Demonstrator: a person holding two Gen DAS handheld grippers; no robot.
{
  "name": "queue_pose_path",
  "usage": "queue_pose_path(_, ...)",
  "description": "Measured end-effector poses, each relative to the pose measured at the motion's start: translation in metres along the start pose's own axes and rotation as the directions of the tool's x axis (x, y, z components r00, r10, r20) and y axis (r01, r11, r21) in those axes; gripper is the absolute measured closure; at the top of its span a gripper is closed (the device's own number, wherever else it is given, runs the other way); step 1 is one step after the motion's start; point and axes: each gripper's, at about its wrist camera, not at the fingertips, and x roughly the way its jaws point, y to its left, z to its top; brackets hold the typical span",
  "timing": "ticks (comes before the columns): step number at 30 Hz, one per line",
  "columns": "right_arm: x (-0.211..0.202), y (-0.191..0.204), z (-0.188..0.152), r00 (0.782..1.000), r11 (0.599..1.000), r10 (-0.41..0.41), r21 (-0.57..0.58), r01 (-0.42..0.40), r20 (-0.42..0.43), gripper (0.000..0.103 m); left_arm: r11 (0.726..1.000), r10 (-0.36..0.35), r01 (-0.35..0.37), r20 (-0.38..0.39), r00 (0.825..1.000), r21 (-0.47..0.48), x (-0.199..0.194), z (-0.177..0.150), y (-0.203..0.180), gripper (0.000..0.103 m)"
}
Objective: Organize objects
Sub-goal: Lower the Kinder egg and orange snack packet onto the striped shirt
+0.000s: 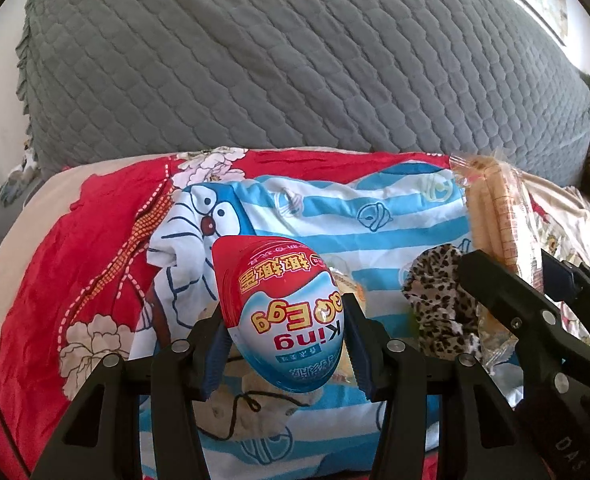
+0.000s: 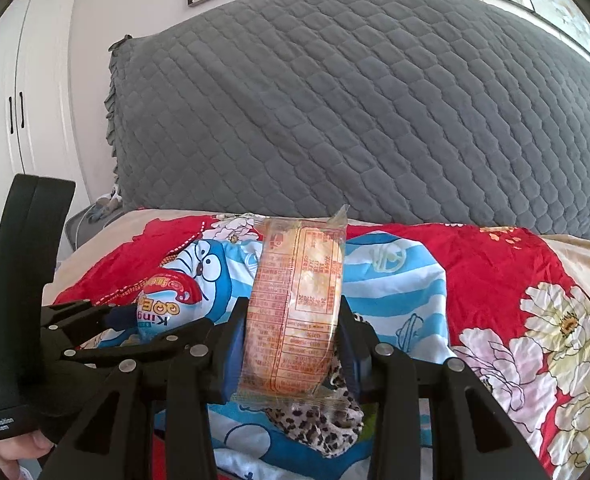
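Fingers of my left gripper are clamped on the egg, a red, white and blue plastic-wrapped toy egg printed "King Egg". It sits squarely between the two blue pads, its pointed red end sticking out forward past the tips and its rounded end back toward the camera, lifted clear of the bed.

My right gripper has its fingers pressed against both long sides of the cake, a clear-wrapped orange snack cake with its label facing the camera. The cake stands on end between the pads, its crimped top well beyond the tips and its lower seal hanging near the knuckles.

Both grippers hover side by side over a blue-striped cartoon cloth spread on a red floral sheet. A leopard-print cloth lies bunched just under the cake. In the right view, the egg shows to the left of the cake, apart from it. A grey quilted headboard rises behind the bed.
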Motion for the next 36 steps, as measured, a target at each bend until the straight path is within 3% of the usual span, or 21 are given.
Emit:
queue_pose_path(13, 0.02, -0.004, -0.012, 0.996, 0.999, -0.035, -0.007, 0.035, -0.077, 0.062, 1.0, 0.003, -0.003, -0.039, 0.999, 0.011, 0.03, -0.001, -0.001, 0.05)
queue_pose_path(28, 0.044, -0.013, -0.028, 0.981, 0.997, -0.075, 0.001, 0.077, -0.181, 0.062, 1.0, -0.009, 0.009, -0.025, 1.0, 0.006, 0.032, -0.002, 0.0, 0.048)
queue_pose_path(36, 0.048, -0.014, -0.03, 0.975, 0.996, -0.083, -0.003, 0.084, -0.205, 0.06, 1.0, -0.003, 0.002, -0.027, 1.0, -0.023, 0.035, -0.003, 0.005, 0.031)
